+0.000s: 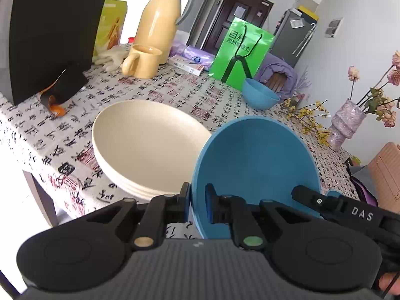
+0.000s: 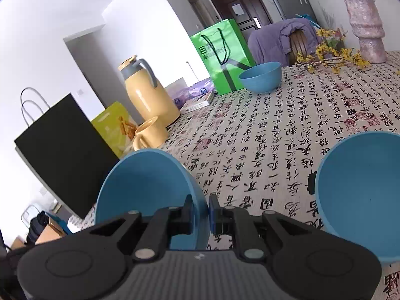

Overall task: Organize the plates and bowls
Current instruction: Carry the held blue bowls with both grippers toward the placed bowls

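My left gripper (image 1: 198, 203) is shut on the rim of a blue bowl (image 1: 255, 172), held tilted just right of a stack of cream plates (image 1: 147, 142). The right gripper's arm (image 1: 350, 210) shows behind this bowl. My right gripper (image 2: 200, 212) is shut on the rim of the same blue bowl (image 2: 147, 190), tilted above the table's edge. Another blue bowl (image 2: 362, 195) stands close at the right. A third blue bowl (image 2: 261, 76) stands far back by the green bag; it also shows in the left wrist view (image 1: 260, 93).
On the printed tablecloth (image 2: 275, 135) stand a yellow thermos (image 1: 158, 20), a yellow mug (image 1: 142, 61), a black paper bag (image 1: 50, 30), a green bag (image 1: 241, 50), a pink vase (image 2: 367, 27) with flowers and a book (image 1: 187, 65). A chair with purple cloth (image 2: 282, 40) stands behind.
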Demonstrator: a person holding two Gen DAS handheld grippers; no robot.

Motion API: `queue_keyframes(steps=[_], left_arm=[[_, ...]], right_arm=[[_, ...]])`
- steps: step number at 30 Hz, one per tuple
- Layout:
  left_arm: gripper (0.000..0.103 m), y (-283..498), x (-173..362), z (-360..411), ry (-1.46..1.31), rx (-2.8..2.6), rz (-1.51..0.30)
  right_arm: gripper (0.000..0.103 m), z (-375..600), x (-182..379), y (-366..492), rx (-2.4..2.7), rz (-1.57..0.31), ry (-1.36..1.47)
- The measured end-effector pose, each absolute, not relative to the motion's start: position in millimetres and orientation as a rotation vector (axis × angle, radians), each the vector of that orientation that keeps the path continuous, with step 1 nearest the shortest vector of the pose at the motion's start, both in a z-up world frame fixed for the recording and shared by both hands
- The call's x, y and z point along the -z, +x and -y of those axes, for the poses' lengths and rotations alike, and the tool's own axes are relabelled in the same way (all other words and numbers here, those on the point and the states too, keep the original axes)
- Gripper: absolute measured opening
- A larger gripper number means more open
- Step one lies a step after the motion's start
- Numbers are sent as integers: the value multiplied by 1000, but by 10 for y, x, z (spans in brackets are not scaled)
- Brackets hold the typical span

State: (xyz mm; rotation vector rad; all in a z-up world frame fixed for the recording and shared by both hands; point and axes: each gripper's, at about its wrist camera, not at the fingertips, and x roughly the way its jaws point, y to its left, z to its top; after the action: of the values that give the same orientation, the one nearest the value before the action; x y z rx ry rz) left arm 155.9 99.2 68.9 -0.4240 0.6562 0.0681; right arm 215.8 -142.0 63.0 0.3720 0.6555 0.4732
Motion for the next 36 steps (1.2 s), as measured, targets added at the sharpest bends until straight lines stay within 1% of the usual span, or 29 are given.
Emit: queue_keyframes(steps=[4, 7, 12, 17, 22, 25, 29, 33, 36], left_arm=[[12, 1537, -711, -927, -433, -51, -637], [12, 1595, -736, -790, -446, -12, -629], [12, 1813, -853, -369, -417, 113, -614], [12, 2115, -867, 151, -386, 257, -660], [12, 2340, -811, 614, -356, 340, -726], [12, 2446, -721, 757, -357, 364, -782], [12, 2518, -615, 794, -366, 383, -843], [16, 2524, -619, 795, -351, 396, -838], [17, 2522, -618, 787, -346, 402, -835]], right_arm=[[12, 1463, -656, 2058, -457, -622, 359], [12, 1563, -738, 1966, -418, -555, 324], [12, 1958, -884, 1860, -301, -462, 329], [12, 2464, -933, 1811, -174, -431, 373], [12, 2924, -898, 1787, -81, -441, 407], [14, 3078, -847, 1820, -56, -464, 403], [15, 3182, -744, 1865, -44, -488, 410], [15, 3221, -634, 1912, -39, -521, 421], [18, 3219, -590, 1923, -39, -537, 431]])
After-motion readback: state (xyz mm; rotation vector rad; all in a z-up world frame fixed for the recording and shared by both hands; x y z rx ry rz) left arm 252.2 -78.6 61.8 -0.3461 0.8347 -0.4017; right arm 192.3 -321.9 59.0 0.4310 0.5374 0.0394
